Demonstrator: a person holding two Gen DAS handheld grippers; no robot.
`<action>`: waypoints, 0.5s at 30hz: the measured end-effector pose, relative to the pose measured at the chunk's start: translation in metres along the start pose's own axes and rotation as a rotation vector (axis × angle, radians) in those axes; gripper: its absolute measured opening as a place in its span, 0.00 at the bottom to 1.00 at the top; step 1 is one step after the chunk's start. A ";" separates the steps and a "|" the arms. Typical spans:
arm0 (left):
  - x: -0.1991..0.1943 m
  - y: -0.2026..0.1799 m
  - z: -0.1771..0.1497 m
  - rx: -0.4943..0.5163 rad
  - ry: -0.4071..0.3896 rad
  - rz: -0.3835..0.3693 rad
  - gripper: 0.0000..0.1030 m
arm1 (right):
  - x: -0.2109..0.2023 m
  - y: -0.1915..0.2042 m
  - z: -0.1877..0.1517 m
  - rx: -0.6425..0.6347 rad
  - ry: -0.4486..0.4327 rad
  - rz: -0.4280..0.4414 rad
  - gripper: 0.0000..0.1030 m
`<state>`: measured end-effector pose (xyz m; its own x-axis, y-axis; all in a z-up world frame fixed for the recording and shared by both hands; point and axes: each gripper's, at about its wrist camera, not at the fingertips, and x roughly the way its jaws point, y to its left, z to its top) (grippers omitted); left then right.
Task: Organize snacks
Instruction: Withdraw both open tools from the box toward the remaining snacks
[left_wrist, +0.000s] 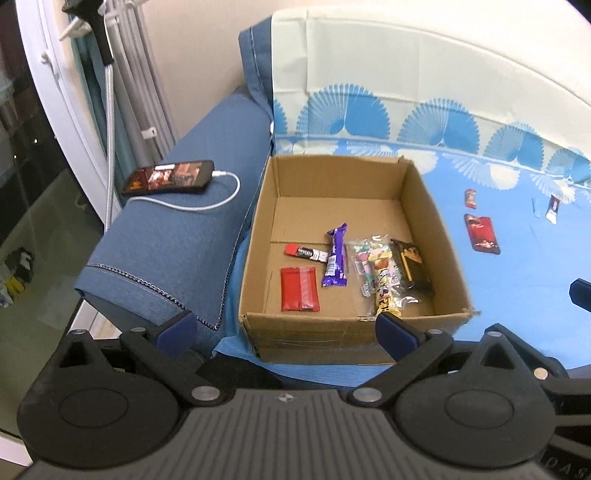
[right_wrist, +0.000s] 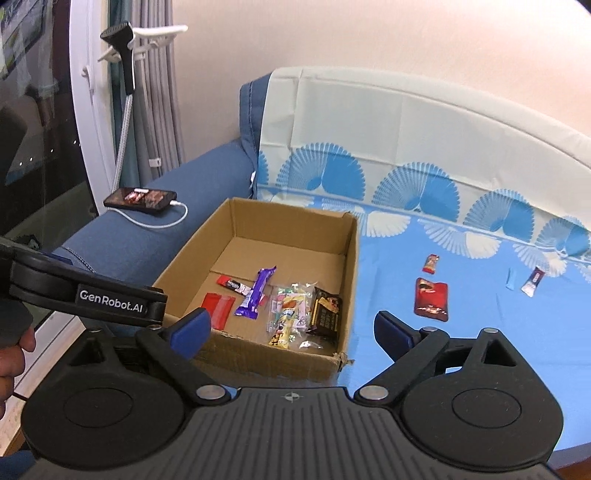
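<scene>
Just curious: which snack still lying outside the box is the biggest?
The flat dark red packet on the blue sheet, nearest the cardboard box; the other loose ones are small bars.

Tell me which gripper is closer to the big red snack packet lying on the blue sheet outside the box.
Right. The right gripper hangs open at the cardboard box corner, beside the red packet. The left gripper, also open, sits before the box's front wall, farther from it.

A cardboard box (left_wrist: 354, 332) is sitting on the sheeted sofa seat (left_wrist: 517, 288), tight against the armrest (left_wrist: 192, 236) on its left. Five snack packets (left_wrist: 334, 258) are lying inside — all crowding the near half. To its right, four more packets (left_wrist: 482, 232) are lying scattered. A phone (left_wrist: 168, 177) is resting on the armrest — cable (left_wrist: 207, 203) plugged in.
</scene>
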<state>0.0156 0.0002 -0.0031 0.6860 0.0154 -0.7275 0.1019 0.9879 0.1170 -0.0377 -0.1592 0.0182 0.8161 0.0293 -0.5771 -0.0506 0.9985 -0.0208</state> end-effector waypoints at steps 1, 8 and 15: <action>-0.005 0.000 -0.001 0.002 -0.012 0.001 1.00 | -0.005 0.000 -0.001 0.004 -0.008 -0.002 0.94; -0.027 0.002 -0.007 0.005 -0.056 0.010 1.00 | -0.024 0.005 -0.002 -0.010 -0.043 0.001 0.95; -0.035 0.000 -0.011 0.014 -0.069 0.007 1.00 | -0.032 0.005 -0.003 -0.009 -0.061 -0.007 0.96</action>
<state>-0.0163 0.0012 0.0155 0.7348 0.0112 -0.6782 0.1069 0.9854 0.1321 -0.0660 -0.1552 0.0343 0.8503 0.0257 -0.5257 -0.0500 0.9982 -0.0320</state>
